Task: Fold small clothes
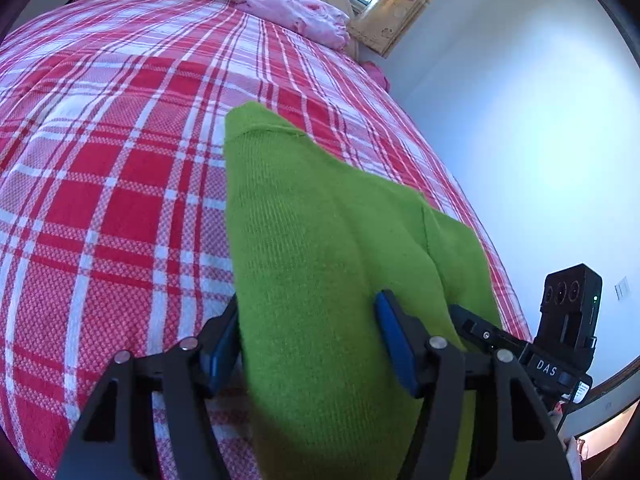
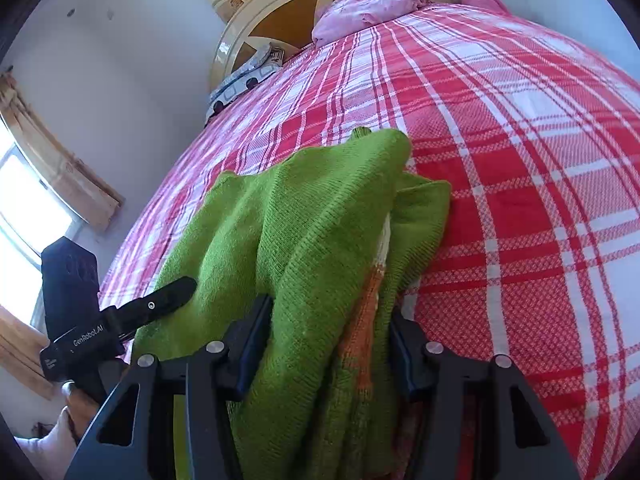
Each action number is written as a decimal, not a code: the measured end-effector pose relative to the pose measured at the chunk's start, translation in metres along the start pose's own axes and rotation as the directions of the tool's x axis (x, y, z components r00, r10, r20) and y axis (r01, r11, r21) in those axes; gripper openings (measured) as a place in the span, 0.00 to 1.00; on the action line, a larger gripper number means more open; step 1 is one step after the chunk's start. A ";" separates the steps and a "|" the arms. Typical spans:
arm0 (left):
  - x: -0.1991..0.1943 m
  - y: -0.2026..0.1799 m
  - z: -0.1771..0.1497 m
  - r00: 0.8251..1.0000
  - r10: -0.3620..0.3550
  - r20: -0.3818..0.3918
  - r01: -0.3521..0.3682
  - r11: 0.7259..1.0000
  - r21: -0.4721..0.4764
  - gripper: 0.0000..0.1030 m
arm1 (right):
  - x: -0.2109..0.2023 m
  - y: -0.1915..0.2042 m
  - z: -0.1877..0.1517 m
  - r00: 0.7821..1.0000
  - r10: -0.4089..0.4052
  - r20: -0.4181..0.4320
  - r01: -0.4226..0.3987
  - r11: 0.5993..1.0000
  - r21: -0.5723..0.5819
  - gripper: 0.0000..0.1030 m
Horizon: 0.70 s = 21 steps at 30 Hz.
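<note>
A small green knitted garment (image 1: 312,232) lies on the red and white plaid bedspread (image 1: 120,168). Its near edge runs between the blue-padded fingers of my left gripper (image 1: 308,336), which stand wide apart around the cloth. In the right wrist view the same garment (image 2: 304,232), with an orange and white patch showing, is bunched between the fingers of my right gripper (image 2: 328,340), also set wide apart. The left gripper shows at the left of that view (image 2: 120,320), and the right gripper at the right of the left wrist view (image 1: 560,328).
A pink crumpled cloth (image 1: 296,12) lies by the cream headboard (image 2: 280,12). A patterned pillow (image 2: 240,76) sits at the bed's head. The white wall (image 1: 520,140) runs along one side of the bed, and a window (image 2: 24,208) is on the other side.
</note>
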<state>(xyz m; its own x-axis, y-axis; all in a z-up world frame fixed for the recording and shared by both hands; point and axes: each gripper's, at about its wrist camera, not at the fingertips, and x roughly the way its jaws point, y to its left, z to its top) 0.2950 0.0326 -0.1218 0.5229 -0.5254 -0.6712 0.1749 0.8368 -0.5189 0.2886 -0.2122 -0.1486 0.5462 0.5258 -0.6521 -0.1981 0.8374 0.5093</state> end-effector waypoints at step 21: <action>-0.020 -0.043 -0.008 0.983 0.179 0.047 -0.185 0.964 0.192 0.35 | -0.045 0.074 -0.026 0.960 -0.235 0.152 0.249 0.965 -0.084 0.30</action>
<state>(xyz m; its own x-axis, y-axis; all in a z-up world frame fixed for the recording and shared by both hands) 0.2702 0.0056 -0.0904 0.5848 -0.3591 -0.7274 0.2323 0.9333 -0.2740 0.2281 -0.1700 -0.0961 0.6945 0.2858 -0.6603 -0.1232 0.9514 0.2821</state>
